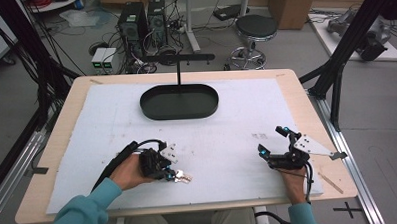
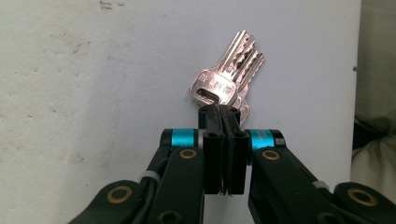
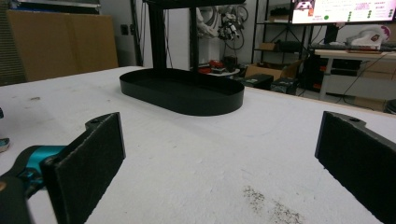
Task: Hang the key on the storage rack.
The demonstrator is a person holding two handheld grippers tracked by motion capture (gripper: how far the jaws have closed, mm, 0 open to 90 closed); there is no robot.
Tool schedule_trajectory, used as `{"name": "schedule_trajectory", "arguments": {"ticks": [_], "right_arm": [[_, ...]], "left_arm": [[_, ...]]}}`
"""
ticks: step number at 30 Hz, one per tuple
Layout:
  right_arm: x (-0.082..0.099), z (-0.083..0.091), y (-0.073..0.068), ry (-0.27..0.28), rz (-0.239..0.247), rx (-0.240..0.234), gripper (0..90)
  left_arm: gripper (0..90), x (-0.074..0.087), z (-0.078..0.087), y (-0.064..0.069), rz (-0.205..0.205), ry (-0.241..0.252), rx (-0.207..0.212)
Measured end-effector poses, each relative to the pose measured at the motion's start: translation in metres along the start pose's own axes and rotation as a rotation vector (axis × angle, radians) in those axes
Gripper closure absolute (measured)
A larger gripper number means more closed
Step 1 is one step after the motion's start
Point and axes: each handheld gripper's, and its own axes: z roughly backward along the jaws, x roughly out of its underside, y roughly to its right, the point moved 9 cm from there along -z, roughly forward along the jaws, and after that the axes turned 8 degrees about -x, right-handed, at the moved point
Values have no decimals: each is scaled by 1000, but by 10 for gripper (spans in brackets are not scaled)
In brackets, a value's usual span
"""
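The left gripper is seen low over the white counter, its fingers clamped together on the heads of a bunch of keys lying at the near left. The right gripper is held with fingers wide apart, empty, facing the black tray.

Ahead of you, at the far middle of the white foam mat, sits a black oval tray with a thin black post and crossbar rising behind its far rim. The mat covers most of the light wooden table, and you can see faint dark smudges on it toward your right. Past the table, on the grey floor, stand two black computer towers, a round black stool and a cardboard box.
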Motion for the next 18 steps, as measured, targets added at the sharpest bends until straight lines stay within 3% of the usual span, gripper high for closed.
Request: {"name": "schedule_trajectory", "arguments": {"ticks": [7, 18], "right_arm": [[0, 0, 0, -1, -1, -1, 7], [0, 0, 0, 1, 1, 2, 7]], "left_arm": [[882, -2, 6, -4, 4, 32, -14], [883, -14, 38, -23, 119, 195, -29]]}}
